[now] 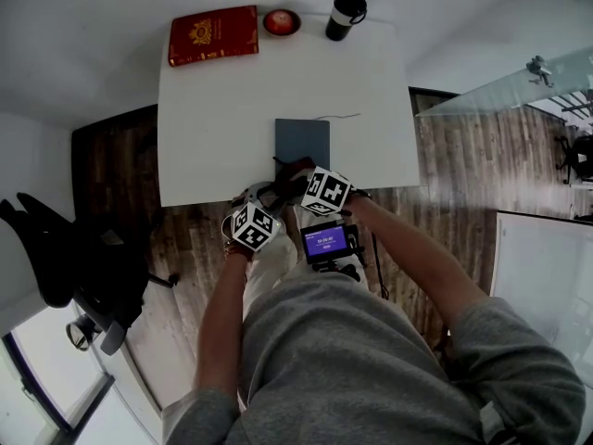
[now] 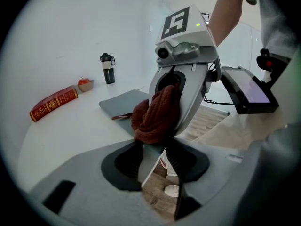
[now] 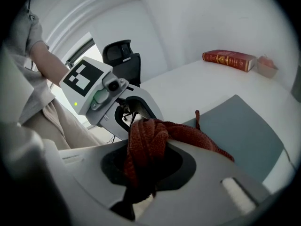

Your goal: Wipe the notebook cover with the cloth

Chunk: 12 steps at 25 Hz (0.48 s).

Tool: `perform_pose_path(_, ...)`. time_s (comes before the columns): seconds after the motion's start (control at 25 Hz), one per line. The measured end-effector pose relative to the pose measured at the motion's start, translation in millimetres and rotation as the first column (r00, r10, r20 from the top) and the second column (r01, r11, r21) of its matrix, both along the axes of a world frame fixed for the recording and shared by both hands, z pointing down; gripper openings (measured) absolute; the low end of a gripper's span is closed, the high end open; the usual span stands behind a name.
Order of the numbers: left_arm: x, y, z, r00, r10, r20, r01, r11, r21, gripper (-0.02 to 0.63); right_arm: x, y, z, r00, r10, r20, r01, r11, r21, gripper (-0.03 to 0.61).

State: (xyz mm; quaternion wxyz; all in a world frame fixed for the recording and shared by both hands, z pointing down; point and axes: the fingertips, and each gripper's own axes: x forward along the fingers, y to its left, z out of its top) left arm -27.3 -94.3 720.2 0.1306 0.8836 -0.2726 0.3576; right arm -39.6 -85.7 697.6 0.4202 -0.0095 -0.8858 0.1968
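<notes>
The grey notebook lies flat on the white table, close to its near edge. My right gripper is shut on a dark red cloth, and the bunched cloth hangs from its jaws onto the notebook's near corner. My left gripper sits just to the left at the table's near edge. Its jaws stand apart. Only the table's edge and the floor below show between them, and they pinch nothing.
A red book, a small bowl holding something red and a black bottle stand along the table's far edge. A black office chair stands left of me on the wooden floor. A thin cable lies behind the notebook.
</notes>
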Motion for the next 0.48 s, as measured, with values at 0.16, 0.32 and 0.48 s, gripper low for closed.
perform_pose_path(0.16,0.1,-0.5,0.2,1.0,-0.005,0.001,0.005,1.0,0.008,0.16,-0.1,5.4,0.2,1.0,-0.012,0.003,0.012,0.999,-0.038,0.078)
perform_pose_path(0.32,0.4,1.5,0.5,1.0,-0.004,0.001,0.004,1.0,0.001,0.16,1.7,4.6,-7.7,0.999,-0.041,0.033,0.042,0.998,-0.044,0.081)
perform_pose_path(0.48,0.2,0.2,-0.5,1.0,-0.011,-0.001,0.011,1.0,0.015,0.16,5.5,-28.9,-34.2,0.987,0.086,0.135,-0.073,0.993,-0.094,0.084)
